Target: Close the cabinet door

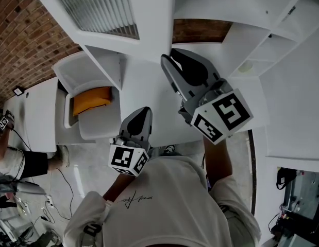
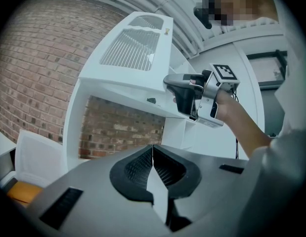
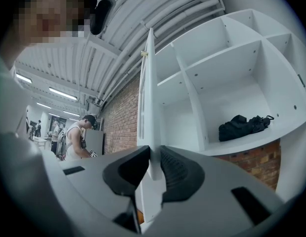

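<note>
The white cabinet door (image 1: 149, 14) with a louvred panel stands swung out from the open white shelf cabinet (image 1: 262, 50). In the right gripper view the door (image 3: 144, 93) shows edge-on, running down between the jaws. My right gripper (image 1: 167, 60) (image 3: 155, 152) is shut on that door edge. The left gripper view shows the right gripper (image 2: 185, 95) clamped on the door (image 2: 133, 48) from the side. My left gripper (image 1: 145, 109) (image 2: 153, 149) hangs lower and nearer me, shut with nothing in it, apart from the door.
A black bag (image 3: 241, 126) lies on a cabinet shelf. Left of the door stands a white chair (image 1: 92, 125) with an orange cushion (image 1: 91, 99). A brick wall (image 2: 39, 58) is behind the cabinet. A person (image 3: 76, 137) stands far off. Cables (image 1: 61, 184) trail on the floor.
</note>
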`<state>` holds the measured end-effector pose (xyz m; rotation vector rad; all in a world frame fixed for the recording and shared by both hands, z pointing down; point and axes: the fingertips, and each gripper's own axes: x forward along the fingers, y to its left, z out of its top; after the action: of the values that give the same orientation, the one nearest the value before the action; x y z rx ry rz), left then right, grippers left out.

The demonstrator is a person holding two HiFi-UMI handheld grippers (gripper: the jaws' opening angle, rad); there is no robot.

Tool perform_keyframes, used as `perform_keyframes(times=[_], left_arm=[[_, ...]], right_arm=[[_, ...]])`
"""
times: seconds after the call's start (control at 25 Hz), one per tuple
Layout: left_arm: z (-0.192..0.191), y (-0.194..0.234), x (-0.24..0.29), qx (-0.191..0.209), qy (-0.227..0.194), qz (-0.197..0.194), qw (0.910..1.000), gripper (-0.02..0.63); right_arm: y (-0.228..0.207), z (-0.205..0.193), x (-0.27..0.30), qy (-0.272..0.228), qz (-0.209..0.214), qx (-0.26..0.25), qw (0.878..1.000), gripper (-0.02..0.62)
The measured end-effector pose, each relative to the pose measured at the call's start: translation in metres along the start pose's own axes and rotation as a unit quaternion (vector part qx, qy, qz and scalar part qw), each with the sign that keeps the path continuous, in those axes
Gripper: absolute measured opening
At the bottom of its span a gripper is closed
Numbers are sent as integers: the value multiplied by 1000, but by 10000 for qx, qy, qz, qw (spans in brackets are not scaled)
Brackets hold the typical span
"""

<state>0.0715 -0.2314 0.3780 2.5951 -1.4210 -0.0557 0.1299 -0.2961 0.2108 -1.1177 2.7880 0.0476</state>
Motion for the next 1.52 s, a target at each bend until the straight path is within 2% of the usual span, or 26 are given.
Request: perform_keyframes(times=[0.76,1.52], left_arm=[[0,0,8,14,-5,-32,10000,17],[-1,1,20,-16,0,112,9999,17]], right_arm=[[-20,-1,7,-31,-96,130,9999,81],[-44,-1,14,-75,-173,145,9997,83]])
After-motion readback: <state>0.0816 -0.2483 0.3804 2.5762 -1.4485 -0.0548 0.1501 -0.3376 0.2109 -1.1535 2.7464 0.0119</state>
